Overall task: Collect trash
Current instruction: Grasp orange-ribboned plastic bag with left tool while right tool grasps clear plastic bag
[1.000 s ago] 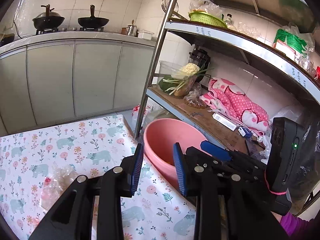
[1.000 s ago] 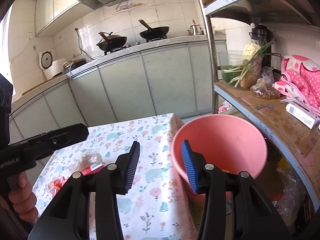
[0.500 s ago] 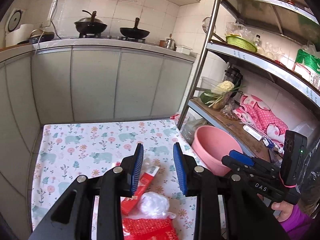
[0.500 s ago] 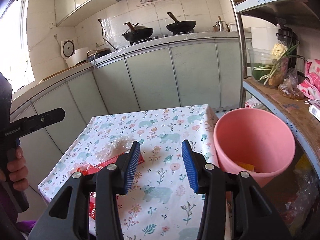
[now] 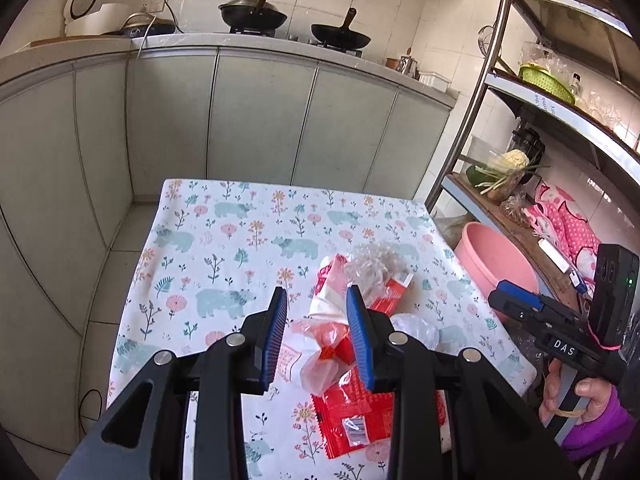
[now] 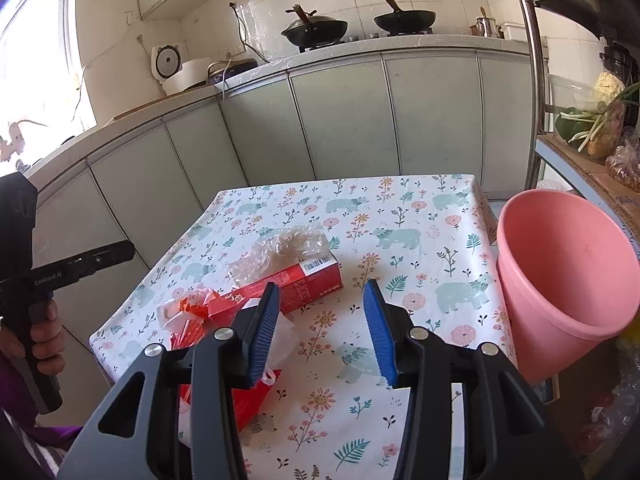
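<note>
Trash lies in a heap on the floral tablecloth (image 5: 224, 248): a long red carton (image 6: 288, 286), crumpled clear plastic (image 6: 286, 250) on it, a red-and-white bag (image 5: 324, 344) and a flat red wrapper (image 5: 352, 416). My left gripper (image 5: 318, 334) hovers open above the heap, the red-and-white bag showing between its blue pads without contact. My right gripper (image 6: 322, 332) is open over bare cloth just right of the carton, nothing between its fingers. A pink bucket (image 6: 568, 272) stands off the table's right edge.
Grey-green cabinets (image 5: 260, 128) with two black woks (image 5: 252, 14) run behind the table. A metal shelf rack (image 5: 560, 112) with vegetables and pink cloth stands at the right, behind the bucket. A hand (image 6: 44, 320) holds the left gripper's handle at the table's left side.
Both grippers swung left, away from the pink bucket, and lowered toward the table. The trash heap has come under the left gripper. Neither pair of jaws changed its gap.
</note>
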The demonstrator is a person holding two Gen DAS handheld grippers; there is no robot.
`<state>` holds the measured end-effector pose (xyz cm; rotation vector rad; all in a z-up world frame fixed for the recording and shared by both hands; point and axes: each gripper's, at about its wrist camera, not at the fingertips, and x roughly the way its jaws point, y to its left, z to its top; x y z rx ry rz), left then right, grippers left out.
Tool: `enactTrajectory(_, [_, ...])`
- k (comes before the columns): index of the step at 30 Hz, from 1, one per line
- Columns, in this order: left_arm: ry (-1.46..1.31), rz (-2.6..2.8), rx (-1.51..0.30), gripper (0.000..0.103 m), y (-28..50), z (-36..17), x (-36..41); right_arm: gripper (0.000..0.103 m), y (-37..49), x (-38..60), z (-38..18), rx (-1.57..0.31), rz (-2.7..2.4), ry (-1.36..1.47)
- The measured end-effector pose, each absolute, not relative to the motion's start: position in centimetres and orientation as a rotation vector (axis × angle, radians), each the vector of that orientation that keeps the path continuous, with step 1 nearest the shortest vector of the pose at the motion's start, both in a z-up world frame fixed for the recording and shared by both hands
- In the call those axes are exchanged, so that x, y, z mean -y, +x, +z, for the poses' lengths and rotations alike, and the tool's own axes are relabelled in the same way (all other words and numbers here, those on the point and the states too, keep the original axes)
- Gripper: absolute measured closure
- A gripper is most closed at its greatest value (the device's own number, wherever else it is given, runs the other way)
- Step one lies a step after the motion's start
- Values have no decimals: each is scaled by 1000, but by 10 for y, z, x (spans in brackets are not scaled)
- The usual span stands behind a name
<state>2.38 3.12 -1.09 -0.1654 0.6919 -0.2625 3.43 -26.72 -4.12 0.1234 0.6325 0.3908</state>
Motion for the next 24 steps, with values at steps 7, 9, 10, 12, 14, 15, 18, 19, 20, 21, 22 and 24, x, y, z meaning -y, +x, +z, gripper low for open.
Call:
enactTrajectory(7, [-137,-275,-770,73,25,-41,-22,59,40,254,-51,-673,429,109])
enactTrajectory(9, [-126,-271,-793,73,27,-49,-19,59,40,250,-53,-682,441,104])
enactTrajectory(10, [-118,-265,-803,73,29,-53,-18,59,41,248,-54,-687,447,102])
enactTrajectory(12, [-107,-253,-825,73,31,-61,-18,59,42,244,-57,-698,459,97])
enactTrajectory(14, [-102,-245,-842,73,33,-68,-18,59,43,241,-59,-708,473,94])
enactTrajectory(15, [-99,-242,-847,73,33,-71,-19,59,43,238,-59,-713,480,92])
enactTrajectory(18, [-84,-225,-850,73,34,-78,-20,59,44,233,-62,-727,498,90])
enactTrajectory(19, [-83,-222,-848,73,33,-79,-20,59,45,231,-63,-733,501,88])
enactTrajectory(20, [-83,-222,-847,74,34,-79,-21,59,46,229,-65,-738,504,85])
enactTrajectory(21, [-83,-224,-845,74,33,-80,-21,59,46,229,-65,-742,507,84])
enactTrajectory(22, [-81,-225,-841,76,33,-80,-21,59,46,228,-66,-747,509,84])
enactTrajectory(24, [-67,-222,-826,80,32,-78,-21,59,48,226,-68,-754,513,84])
